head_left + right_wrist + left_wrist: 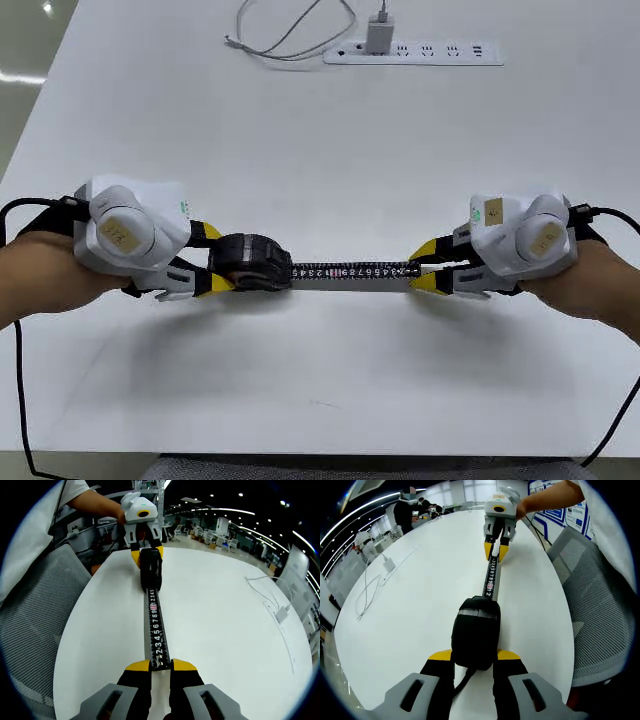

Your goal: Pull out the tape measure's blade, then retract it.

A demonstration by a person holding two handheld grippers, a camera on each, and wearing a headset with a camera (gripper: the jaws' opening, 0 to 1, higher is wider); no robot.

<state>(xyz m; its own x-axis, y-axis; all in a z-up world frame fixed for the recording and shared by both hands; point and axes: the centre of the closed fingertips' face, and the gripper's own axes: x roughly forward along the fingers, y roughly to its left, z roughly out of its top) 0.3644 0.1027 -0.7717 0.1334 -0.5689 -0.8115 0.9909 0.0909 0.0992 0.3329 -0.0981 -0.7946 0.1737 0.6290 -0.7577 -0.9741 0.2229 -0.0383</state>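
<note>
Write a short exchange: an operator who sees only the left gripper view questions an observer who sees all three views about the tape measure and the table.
Operator: Does the right gripper truly hold the blade?
Observer: Yes; its own view shows its jaws shut on the blade's end.
Operator: What is the charger plugged into?
Observer: The head view shows a power strip along the table's far edge.
</note>
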